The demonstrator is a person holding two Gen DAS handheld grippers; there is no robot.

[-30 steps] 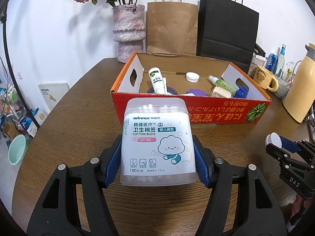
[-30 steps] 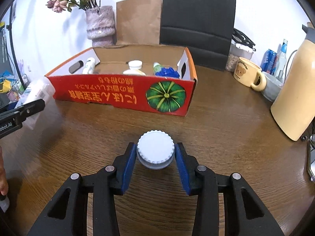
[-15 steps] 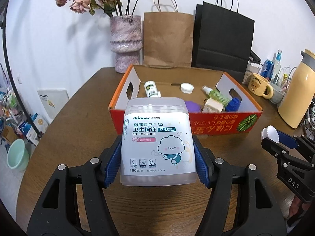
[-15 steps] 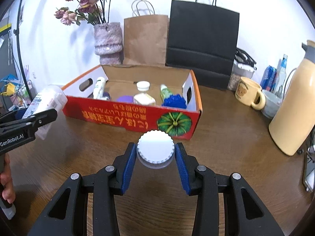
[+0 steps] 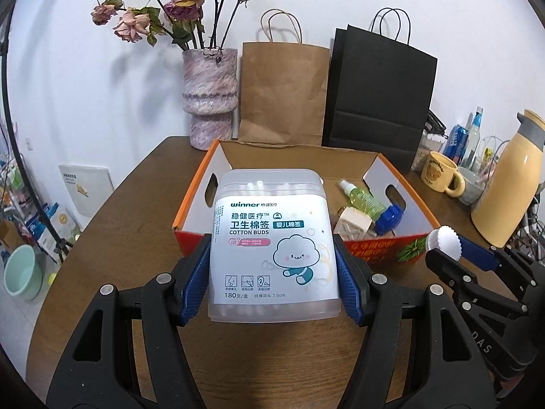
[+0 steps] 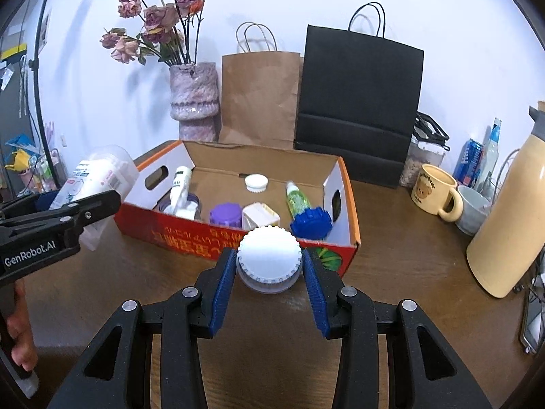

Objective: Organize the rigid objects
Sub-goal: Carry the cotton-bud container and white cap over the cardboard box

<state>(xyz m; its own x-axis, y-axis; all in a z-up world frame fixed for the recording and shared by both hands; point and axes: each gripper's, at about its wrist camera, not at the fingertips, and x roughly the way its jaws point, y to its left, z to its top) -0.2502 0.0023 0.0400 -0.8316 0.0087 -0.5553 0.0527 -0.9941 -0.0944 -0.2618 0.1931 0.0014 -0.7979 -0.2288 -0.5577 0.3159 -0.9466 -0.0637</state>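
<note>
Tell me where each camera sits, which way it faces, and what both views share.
Left wrist: on the left gripper, facing the red box; it holds a cotton bud box.
Right wrist: on the right gripper, facing the same box; it holds a white jar; fingers show.
Shared: box, vase, bags, mug.

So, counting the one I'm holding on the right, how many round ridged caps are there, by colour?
White: 2, the loose cap at the back of the box and the held cap in the right hand-held gripper
Purple: 1, the purple cap in the box
Blue: 1, the blue cap in the box
Total: 4
</note>
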